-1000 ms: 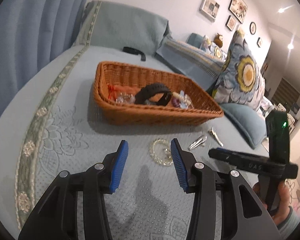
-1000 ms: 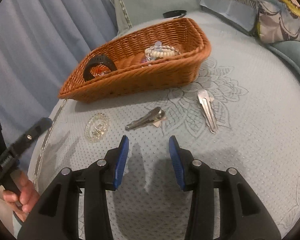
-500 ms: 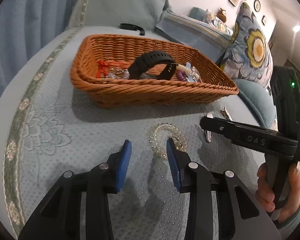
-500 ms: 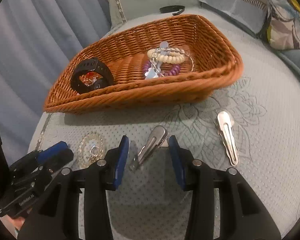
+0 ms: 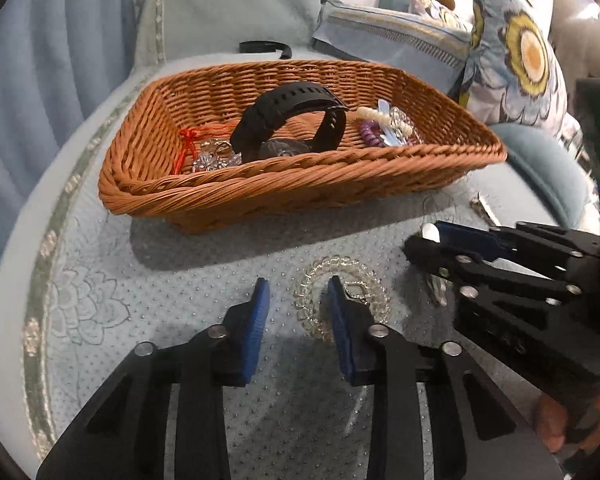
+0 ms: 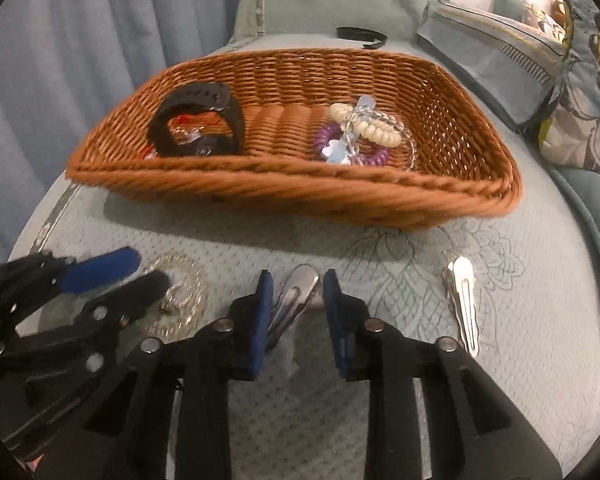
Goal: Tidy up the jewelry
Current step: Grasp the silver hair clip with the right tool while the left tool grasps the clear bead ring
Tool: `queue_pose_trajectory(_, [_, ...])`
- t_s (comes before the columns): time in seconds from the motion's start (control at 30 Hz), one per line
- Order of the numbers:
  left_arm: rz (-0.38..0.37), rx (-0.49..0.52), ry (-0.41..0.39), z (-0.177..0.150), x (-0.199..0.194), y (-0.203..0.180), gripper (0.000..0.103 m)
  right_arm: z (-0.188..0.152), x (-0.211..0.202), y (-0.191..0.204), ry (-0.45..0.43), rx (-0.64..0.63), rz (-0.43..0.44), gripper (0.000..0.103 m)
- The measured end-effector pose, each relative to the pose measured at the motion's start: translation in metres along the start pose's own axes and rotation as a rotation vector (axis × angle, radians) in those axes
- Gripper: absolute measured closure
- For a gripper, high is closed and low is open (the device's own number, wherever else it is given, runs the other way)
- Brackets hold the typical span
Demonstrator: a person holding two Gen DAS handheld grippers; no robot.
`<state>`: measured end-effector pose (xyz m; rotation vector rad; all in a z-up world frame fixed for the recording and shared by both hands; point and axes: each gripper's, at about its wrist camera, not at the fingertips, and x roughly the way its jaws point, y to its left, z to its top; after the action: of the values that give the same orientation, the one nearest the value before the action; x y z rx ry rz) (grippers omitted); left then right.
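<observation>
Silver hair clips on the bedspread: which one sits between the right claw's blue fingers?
The silver hair clip nearer the clear coil hair tie; the other clip lies apart, untouched.

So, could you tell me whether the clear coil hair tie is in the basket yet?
Not yet. The hair tie lies flat on the bedspread in front of the basket, with the open left gripper straddling its near edge.

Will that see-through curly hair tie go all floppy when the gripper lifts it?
Probably a bit springy: the clear coil hair tie is a loose spiral lying flat on the bedspread. It looks light, so it should lift easily. Its glossy coils might slip from the open left hand-held gripper.
</observation>
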<state>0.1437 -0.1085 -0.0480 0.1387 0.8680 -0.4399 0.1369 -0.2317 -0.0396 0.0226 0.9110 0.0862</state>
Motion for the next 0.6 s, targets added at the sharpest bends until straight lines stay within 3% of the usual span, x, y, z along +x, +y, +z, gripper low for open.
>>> queue_pose_trajectory(0.03, [0.005, 0.007, -0.001, 0.000, 0.000, -0.001, 0.085, -0.004, -0.002, 0.000, -0.001, -0.010, 0.002, 0.082])
queue_pose_trajectory(0.07, [0.007, 0.009, -0.001, -0.001, 0.000, 0.000, 0.095, -0.006, -0.003, 0.002, -0.001, -0.020, 0.004, 0.082])
queue_pose_trajectory(0.1, [0.006, 0.009, -0.002, -0.001, -0.001, 0.000, 0.095, -0.009, -0.006, 0.002, -0.003, -0.032, 0.006, 0.082])
queue_pose_trajectory(0.3, [-0.009, 0.009, -0.026, -0.009, -0.012, -0.001, 0.096, -0.025, -0.021, 0.000, -0.022, -0.062, 0.061, 0.083])
queue_pose_trajectory(0.6, [-0.073, -0.041, -0.131, -0.029, -0.056, -0.001, 0.096, -0.046, -0.053, -0.012, -0.097, -0.056, 0.162, 0.083])
